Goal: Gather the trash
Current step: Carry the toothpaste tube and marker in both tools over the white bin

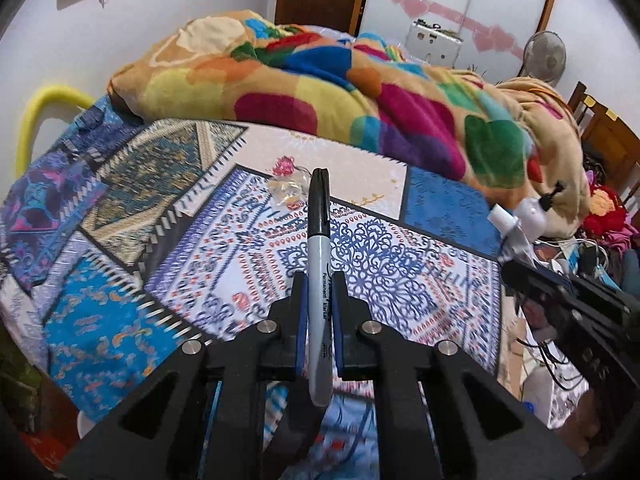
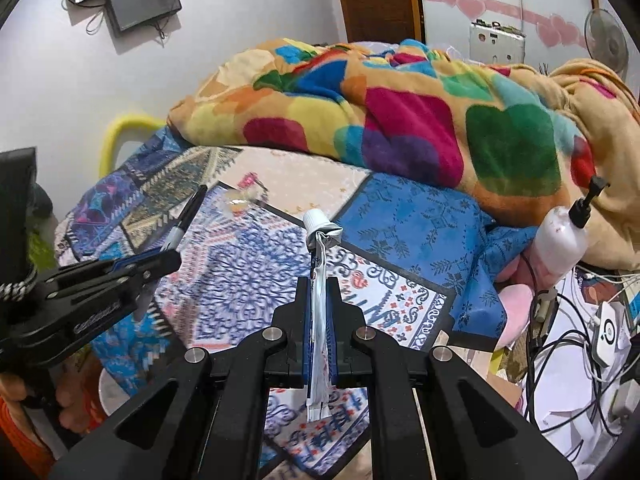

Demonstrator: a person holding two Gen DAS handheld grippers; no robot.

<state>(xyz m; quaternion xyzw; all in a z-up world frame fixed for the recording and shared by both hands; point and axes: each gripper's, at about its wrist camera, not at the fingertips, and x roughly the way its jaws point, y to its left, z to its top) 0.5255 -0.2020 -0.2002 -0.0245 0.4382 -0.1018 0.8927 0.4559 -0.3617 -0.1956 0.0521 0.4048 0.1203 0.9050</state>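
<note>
Pickup step done: left gripper clamped on permanent marker; right gripper clamped on flattened toothpaste tube. Next: carry both to bin, none visible.

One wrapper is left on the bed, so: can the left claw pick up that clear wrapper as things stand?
Probably not yet. The path to the clear wrapper looks free, but the left claw is shut on the marker, so it has no free grip.
</note>
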